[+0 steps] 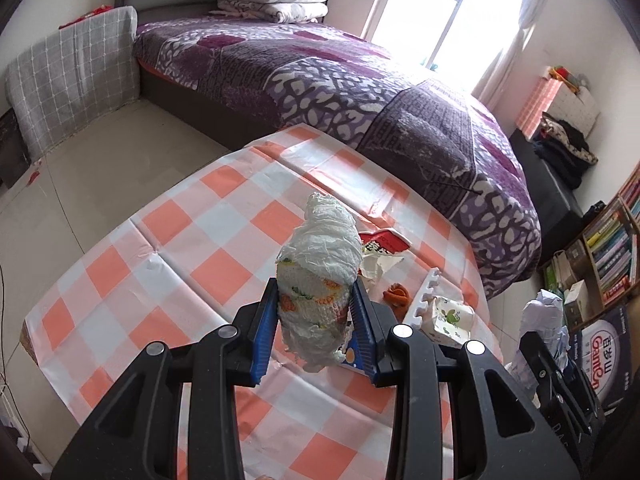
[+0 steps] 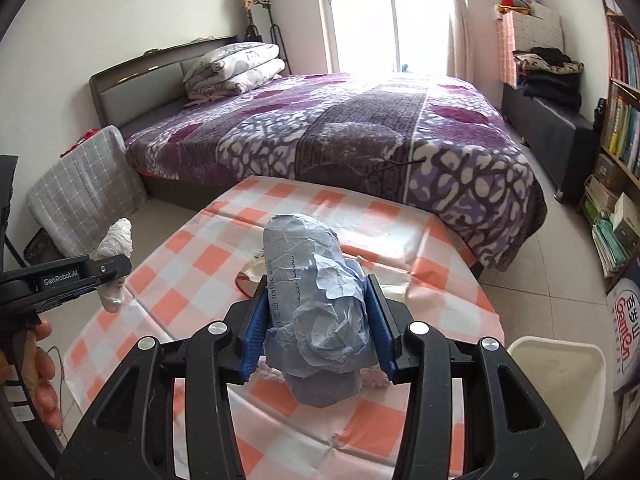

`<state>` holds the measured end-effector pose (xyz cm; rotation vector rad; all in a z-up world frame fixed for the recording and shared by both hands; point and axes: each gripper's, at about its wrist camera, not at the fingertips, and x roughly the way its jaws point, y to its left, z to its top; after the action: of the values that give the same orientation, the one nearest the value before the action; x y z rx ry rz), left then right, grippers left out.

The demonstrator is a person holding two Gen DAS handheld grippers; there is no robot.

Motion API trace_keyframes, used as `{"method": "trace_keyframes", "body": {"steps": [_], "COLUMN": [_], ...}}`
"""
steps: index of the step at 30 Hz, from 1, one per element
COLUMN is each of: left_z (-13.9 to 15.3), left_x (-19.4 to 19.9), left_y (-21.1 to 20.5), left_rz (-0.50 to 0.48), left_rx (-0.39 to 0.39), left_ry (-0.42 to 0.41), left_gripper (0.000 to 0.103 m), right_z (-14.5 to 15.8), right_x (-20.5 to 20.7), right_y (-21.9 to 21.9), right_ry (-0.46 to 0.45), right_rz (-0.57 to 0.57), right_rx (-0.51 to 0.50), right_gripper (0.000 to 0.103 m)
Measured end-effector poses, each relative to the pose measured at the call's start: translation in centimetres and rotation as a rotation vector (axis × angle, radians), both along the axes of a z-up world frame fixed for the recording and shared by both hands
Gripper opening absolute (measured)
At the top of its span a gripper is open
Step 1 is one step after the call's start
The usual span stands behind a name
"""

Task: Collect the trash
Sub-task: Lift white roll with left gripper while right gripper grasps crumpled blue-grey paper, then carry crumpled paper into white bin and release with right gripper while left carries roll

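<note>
Right gripper: jaws partly closed on crumpled blue paper wad, pads pressing both flanks; wad's long axis runs forward along the fingers, clear above the checked tablecloth. White bin lies just beside this gripper, low to its right, off the table edge; the right hand is judged nearer, so the drop calls for a rightward swing. Left gripper: jaws likewise clamped on a white tissue bundle, held upright. Remaining trash on the table: red-white wrapper, orange scrap, tissue pack
</note>
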<state>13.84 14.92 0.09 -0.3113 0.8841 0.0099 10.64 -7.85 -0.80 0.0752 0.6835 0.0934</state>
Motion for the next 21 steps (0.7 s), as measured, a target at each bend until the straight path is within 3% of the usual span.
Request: {"method": "trace_keyframes", "body": {"steps": [5, 21], "left_z": [-0.9, -1.7], "left_x": [0.0, -1.0], "left_y": [-3.0, -10.9], "left_rz": [-0.057, -0.217], "left_rx": [0.037, 0.071], "left_ry": [0.008, -0.019], "left_gripper": [0.035, 0.035], "right_z": [-1.0, -0.1], "right_x": [0.0, -2.4], "right_y": [-3.4, -13.4], "right_ry": [0.037, 0.071], "right_rz": [-0.081, -0.318], "right_rx": [0.033, 0.125], "right_gripper": [0.043, 0.044]}}
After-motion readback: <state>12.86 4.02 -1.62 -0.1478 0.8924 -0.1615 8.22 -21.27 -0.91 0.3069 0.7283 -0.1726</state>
